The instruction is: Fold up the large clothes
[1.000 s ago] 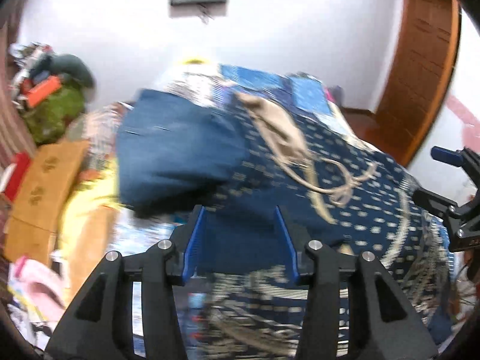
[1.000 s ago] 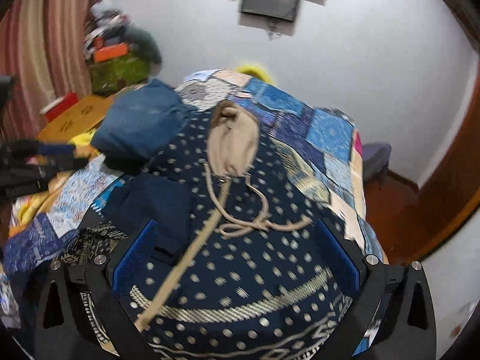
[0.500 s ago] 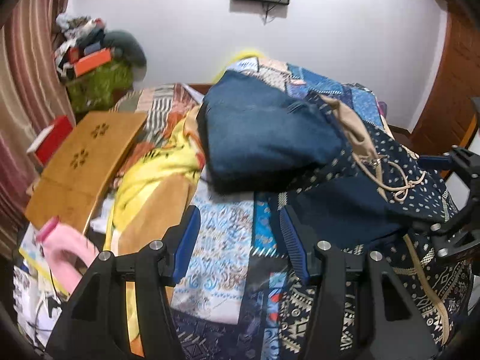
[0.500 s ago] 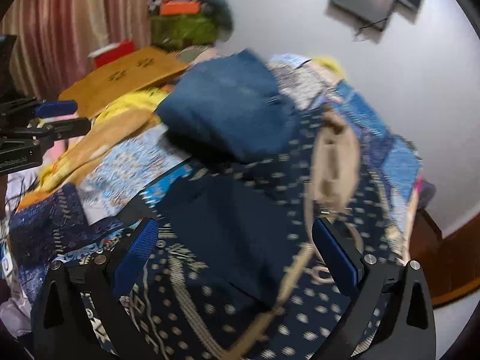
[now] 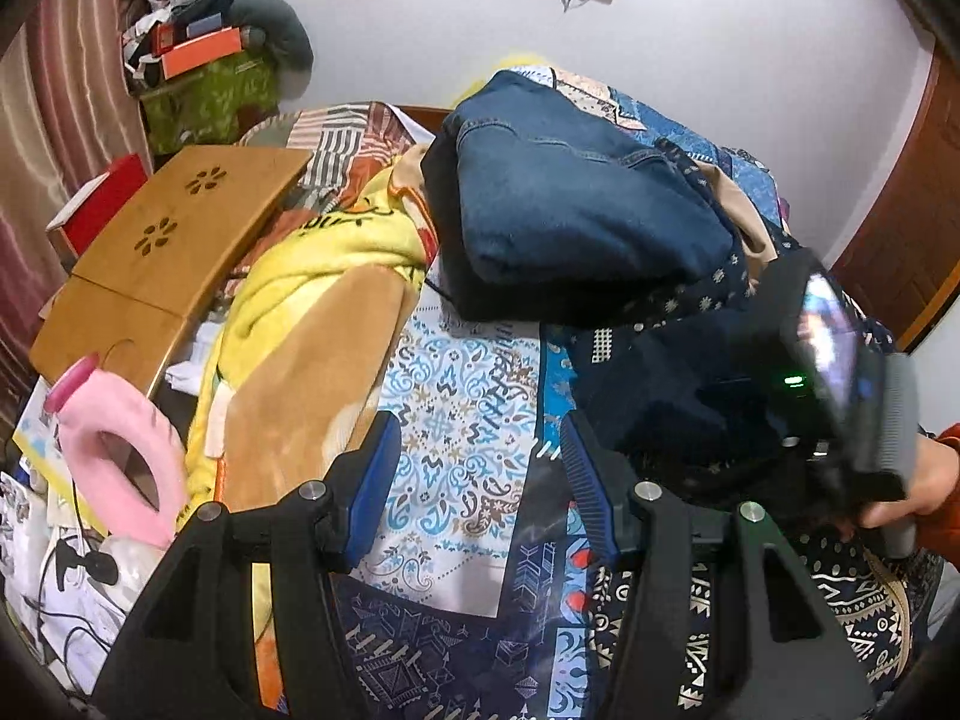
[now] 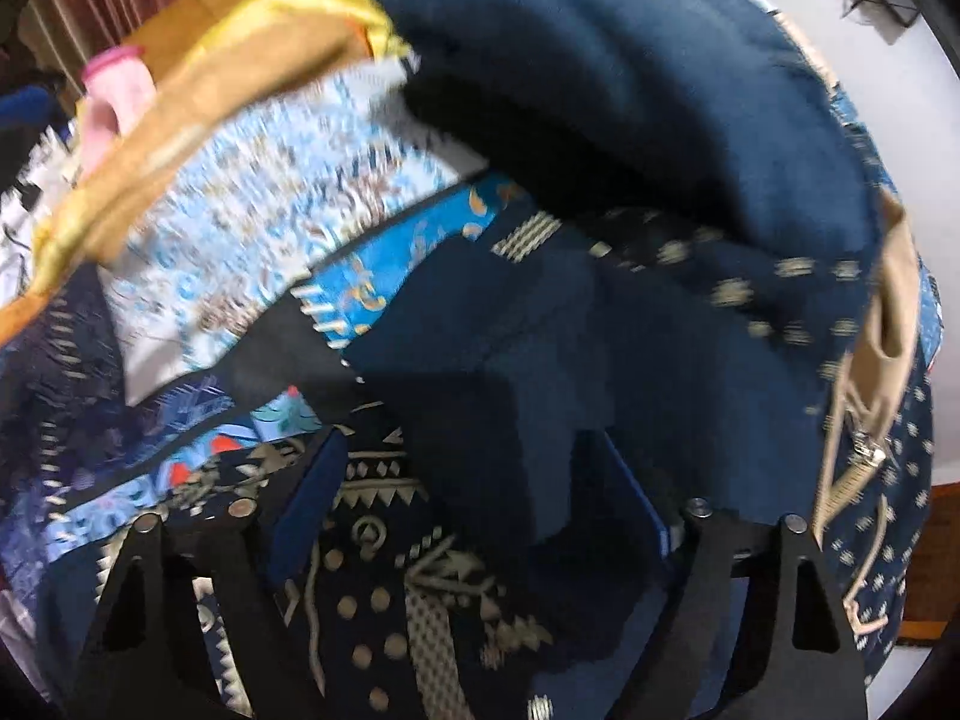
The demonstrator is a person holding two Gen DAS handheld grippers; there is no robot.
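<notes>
The dark patterned garment [image 6: 420, 630] lies soft and floppy across the bed [image 5: 456, 420], low in the right wrist frame below the folded jeans [image 5: 576, 204]; it should be gripped at a hem or corner. The right tongs [image 6: 480, 516] have just been closing, a dark fold between them, though blur hides whether they pinch it. The left tongs [image 5: 480, 480] hover half open, empty, over the bedspread.
</notes>
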